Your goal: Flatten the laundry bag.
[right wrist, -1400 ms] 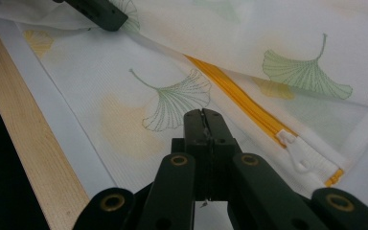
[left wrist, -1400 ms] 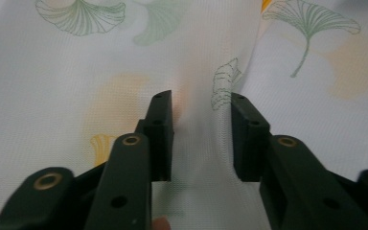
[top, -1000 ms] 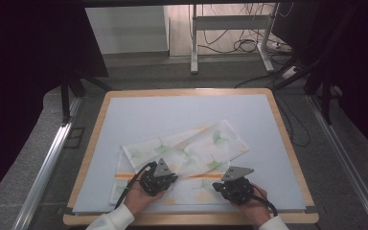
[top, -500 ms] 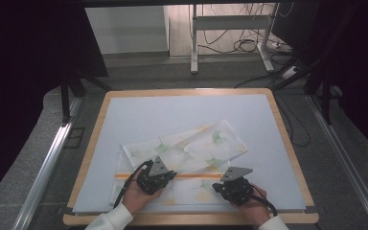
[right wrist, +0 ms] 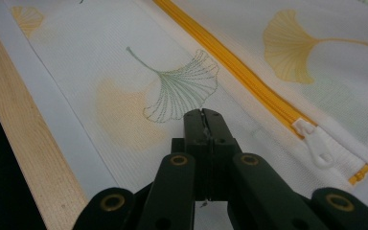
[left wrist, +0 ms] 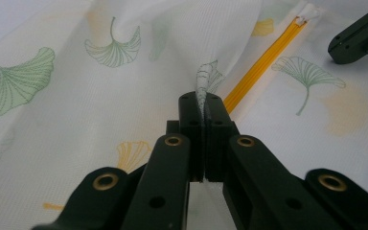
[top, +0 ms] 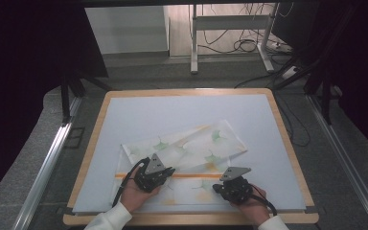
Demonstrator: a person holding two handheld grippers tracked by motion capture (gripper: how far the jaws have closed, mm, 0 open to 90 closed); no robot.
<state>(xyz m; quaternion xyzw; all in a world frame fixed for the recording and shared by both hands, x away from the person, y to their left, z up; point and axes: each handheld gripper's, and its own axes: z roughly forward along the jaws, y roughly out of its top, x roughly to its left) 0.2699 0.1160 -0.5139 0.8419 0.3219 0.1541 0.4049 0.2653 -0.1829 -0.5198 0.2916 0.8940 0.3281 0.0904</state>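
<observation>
The white mesh bag printed with ginkgo leaves (top: 182, 153) lies partly hidden beneath both hands (near edge especially); its yellow zipper (left wrist: 263, 62) runs behind the left gripper (left wrist: 205, 103).

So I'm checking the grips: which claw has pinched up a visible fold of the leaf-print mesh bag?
The left claw: a ridge of the mesh bag stands up between its shut jaws. The right claw is shut low over flat fabric.

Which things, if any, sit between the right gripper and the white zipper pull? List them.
Nothing visible does. In the right gripper view the right gripper is shut on the mesh bag, and the zipper pull lies off to one side by the yellow zipper, with flat fabric between them.
</observation>
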